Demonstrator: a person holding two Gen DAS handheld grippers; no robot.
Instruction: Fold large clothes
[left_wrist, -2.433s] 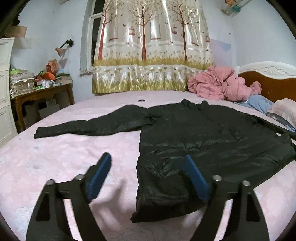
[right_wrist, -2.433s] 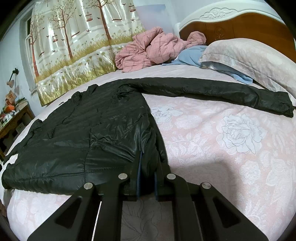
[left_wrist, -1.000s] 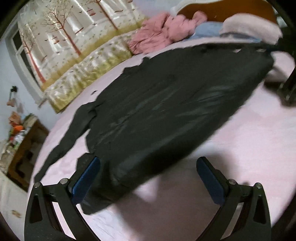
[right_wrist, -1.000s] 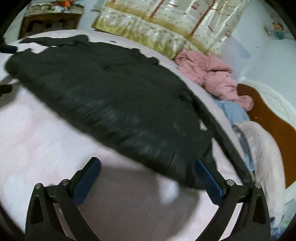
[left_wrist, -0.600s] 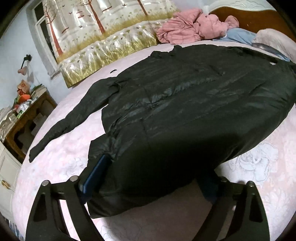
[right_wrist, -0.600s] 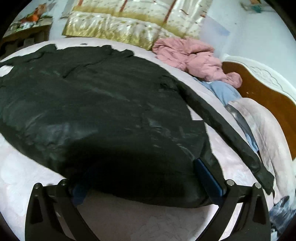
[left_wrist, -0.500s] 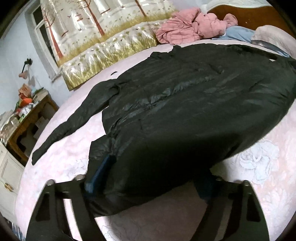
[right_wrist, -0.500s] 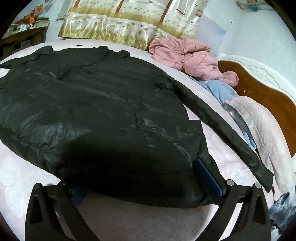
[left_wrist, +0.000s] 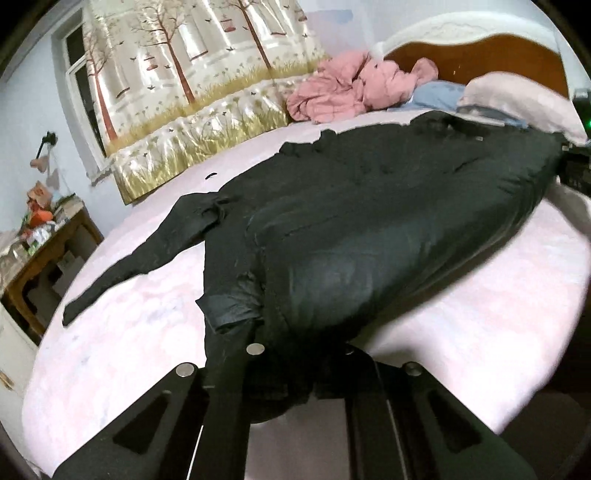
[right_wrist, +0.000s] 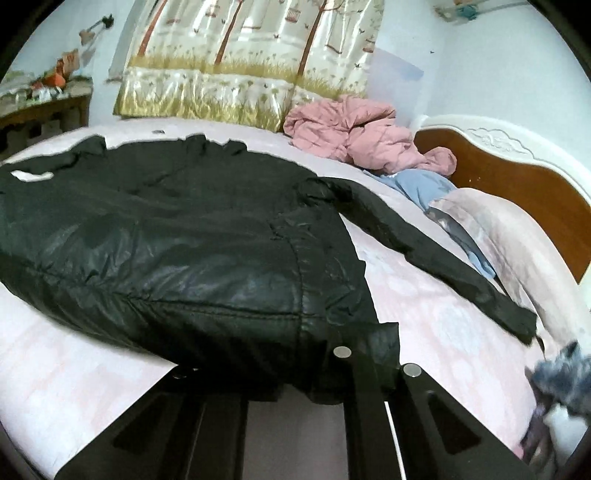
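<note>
Both grippers, left (left_wrist: 295, 354) and right (right_wrist: 332, 369), pinch the jacket (left_wrist: 369, 221) hem corners at 6 o'clock, lifting it off the bed (left_wrist: 129, 332), probably to spread it flat for folding.

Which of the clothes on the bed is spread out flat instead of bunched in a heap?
The black jacket, with sleeves stretched out to each side. The pink jacket by the headboard lies crumpled.

A home bedroom — bed (left_wrist: 480, 332), headboard (right_wrist: 524, 184), pillow (right_wrist: 517, 236), curtain (left_wrist: 207, 92).
</note>
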